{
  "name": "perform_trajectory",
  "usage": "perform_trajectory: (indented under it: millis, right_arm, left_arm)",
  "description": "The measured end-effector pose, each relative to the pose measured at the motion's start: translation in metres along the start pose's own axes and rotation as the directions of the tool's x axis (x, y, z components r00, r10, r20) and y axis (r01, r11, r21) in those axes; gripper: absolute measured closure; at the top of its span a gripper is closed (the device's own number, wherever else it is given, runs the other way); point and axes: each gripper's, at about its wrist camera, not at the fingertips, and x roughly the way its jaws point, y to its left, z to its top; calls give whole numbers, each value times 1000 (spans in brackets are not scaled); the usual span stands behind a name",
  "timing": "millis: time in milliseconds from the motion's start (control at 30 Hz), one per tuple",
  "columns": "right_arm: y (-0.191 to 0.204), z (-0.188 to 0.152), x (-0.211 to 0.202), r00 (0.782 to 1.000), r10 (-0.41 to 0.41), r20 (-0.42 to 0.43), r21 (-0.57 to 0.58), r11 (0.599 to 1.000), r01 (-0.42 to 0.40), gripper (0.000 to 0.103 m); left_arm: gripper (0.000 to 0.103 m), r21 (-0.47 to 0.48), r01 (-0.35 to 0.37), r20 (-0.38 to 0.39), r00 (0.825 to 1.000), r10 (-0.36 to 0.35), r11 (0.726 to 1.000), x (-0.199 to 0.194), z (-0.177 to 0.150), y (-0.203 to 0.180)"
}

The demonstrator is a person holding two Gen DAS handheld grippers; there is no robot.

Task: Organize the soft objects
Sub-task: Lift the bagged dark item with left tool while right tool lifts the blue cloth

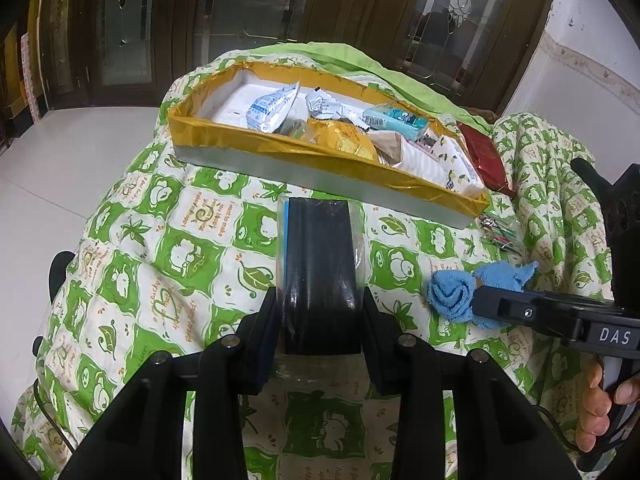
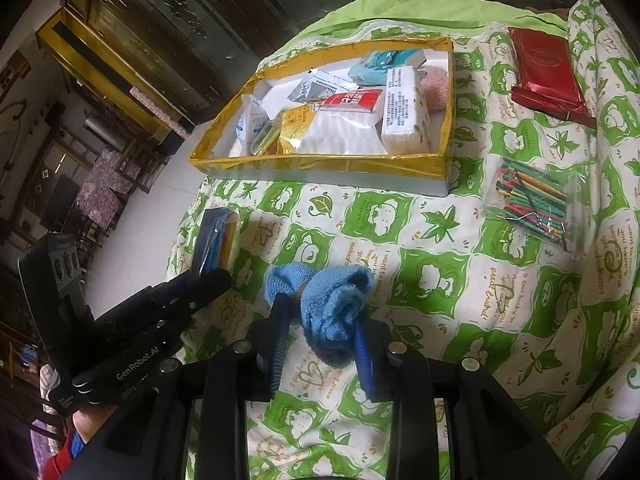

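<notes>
Fingers of your left gripper clamp a black packet in clear wrap; fingers of your right gripper pinch a rolled blue cloth; both held over the green patterned quilt, near the yellow-rimmed tray of packets; bag of coloured sticks beside it.

A quilted, matt cotton-looking cloth covers the surface, on it a box rimmed with glossy yellow tape, a shiny red foil packet at its three o'clock, fuzzy blue terry towel, and a clear-plastic-wrapped glossy black pack.
</notes>
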Motion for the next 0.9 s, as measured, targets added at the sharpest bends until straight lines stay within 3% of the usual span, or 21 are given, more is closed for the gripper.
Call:
perform_trajectory:
  millis: [533,900]
  right_arm:
    - [9,3,-6,1000,-17,20,-38,999,17,71]
    - [25,28,-20,998,-21,63,-96,995,27,71]
  left_arm:
    - [67,11,11,39,999,-11,1000,-13,14,-4]
    - [67,-1,21,65,998,-21,1000,-19,36,4]
